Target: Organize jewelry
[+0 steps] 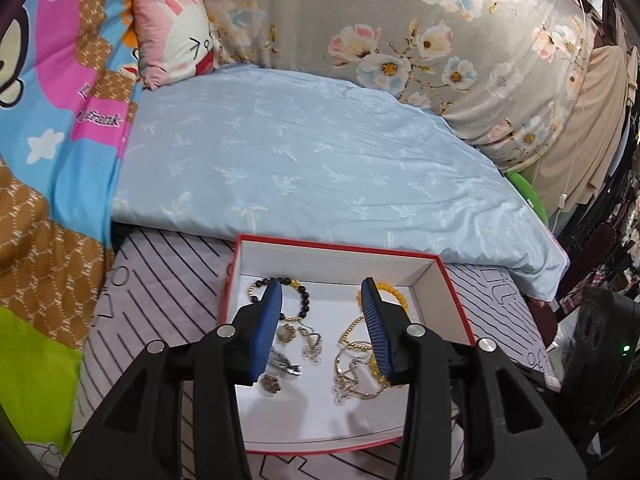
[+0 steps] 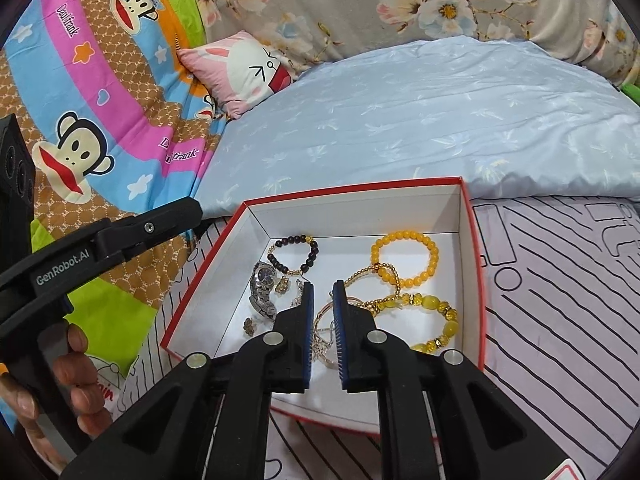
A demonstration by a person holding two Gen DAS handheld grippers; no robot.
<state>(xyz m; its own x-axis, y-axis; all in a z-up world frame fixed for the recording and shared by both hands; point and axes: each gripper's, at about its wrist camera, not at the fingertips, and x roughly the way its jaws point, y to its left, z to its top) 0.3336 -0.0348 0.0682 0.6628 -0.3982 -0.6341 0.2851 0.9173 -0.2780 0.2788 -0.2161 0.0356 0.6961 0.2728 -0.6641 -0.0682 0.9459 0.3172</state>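
Jewelry [image 2: 340, 288], seemingly tangled, fills the red-rimmed box [image 2: 476, 264]; left jaws wide, right narrow, both empty.

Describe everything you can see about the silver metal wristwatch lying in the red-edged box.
The silver metal wristwatch has a round dark dial in a shiny case and a linked metal band that curves toward the near side. It lies on the white floor of the red-edged cardboard box, near its left wall, below the dark beaded bracelet. A small gold flower-shaped piece sits right beside its case; contact is unclear. Neither gripper touches it.
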